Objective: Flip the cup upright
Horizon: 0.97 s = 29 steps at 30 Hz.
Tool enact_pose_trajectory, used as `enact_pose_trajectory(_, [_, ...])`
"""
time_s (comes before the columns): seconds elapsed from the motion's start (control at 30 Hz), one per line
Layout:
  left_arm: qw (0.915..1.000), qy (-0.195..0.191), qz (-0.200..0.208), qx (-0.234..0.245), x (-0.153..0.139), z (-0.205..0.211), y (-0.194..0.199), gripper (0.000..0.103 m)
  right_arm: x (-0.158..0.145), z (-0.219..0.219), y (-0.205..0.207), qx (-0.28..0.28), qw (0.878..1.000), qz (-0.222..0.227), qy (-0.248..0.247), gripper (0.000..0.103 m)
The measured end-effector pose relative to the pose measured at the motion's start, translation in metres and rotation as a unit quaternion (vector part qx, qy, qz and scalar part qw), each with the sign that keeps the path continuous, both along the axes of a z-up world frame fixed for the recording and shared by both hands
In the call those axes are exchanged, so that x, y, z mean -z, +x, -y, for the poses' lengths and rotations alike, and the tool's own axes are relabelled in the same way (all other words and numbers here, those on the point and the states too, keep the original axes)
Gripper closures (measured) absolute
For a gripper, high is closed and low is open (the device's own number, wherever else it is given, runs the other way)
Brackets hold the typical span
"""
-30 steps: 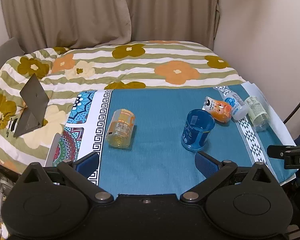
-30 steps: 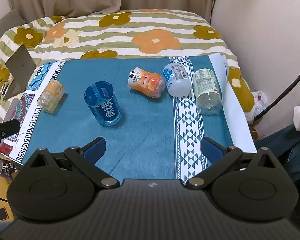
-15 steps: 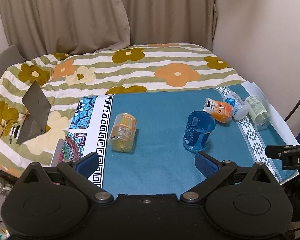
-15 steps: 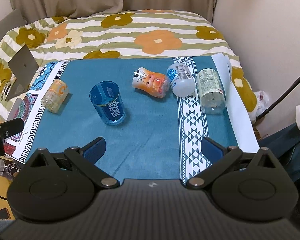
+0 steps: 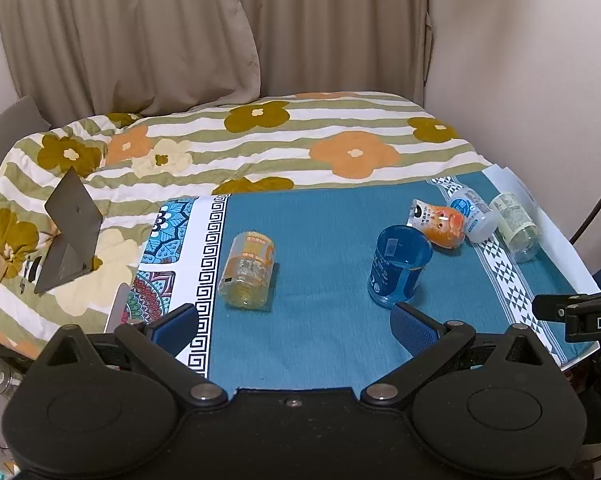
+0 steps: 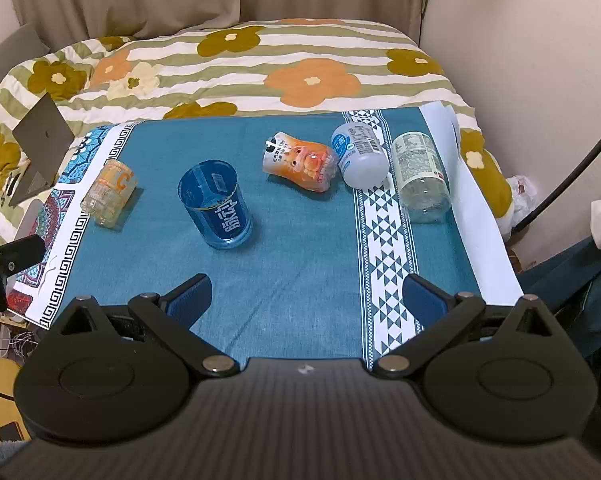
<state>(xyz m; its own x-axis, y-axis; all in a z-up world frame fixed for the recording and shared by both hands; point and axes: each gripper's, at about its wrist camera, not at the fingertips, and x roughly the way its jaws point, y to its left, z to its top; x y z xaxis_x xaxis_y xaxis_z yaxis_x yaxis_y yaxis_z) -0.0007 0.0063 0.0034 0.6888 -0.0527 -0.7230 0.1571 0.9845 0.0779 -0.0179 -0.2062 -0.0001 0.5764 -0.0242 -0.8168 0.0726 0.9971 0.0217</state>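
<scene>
**Blue cup upright ahead of 2 open hand-held grippers**

Blue pads tip both tools, and each stands spread wide with nothing between its fingers. The left hand-held gripper (image 5: pixel 294 322) and the right hand-held gripper (image 6: pixel 306 298) both hover over the near edge of the teal cloth (image 6: pixel 300 240) that covers the counter.

Just beyond the left hand-held gripper's right finger, and ahead-left of the right hand-held gripper, the blue cup (image 6: pixel 216 206) stands upright on the cloth, mouth up, touching nothing else. Farther left of it, the yellow-orange cup (image 5: pixel 247 274) lies on its side near the cloth's patterned white border.

Beyond the blue cup and to its right, 3 more containers lie on their sides in a row: the orange cartoon cup (image 6: pixel 300 162), then the white bottle (image 6: pixel 358 156) just beside it, then the clear bottle (image 6: pixel 420 176) on the far right by the white edge.

Past the counter, a bed with a flowered quilt (image 6: pixel 260 60) reaches back to beige curtains (image 5: pixel 180 32). A grey stand (image 5: pixel 70 232) sits on the quilt at far left.
</scene>
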Motion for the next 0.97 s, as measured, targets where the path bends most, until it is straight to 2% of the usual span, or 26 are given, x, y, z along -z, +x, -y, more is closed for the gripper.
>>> enact_pose_trajectory(0.6, [0.9999, -0.009, 0.005, -0.013, -0.0015, -0.0027, -0.0011, 0.0, 0.0012, 0.0001, -0.0007, 0.0, 1.0, 0.001, 0.0, 0.0])
enact_pose_trajectory(0.97, [0.9998, 0.001, 0.018, -0.012, -0.0022, -0.0003, -0.0007, 0.0, 0.0006, 0.0037, -0.0002, 0.004, 1.0, 0.003, 0.001, 0.0])
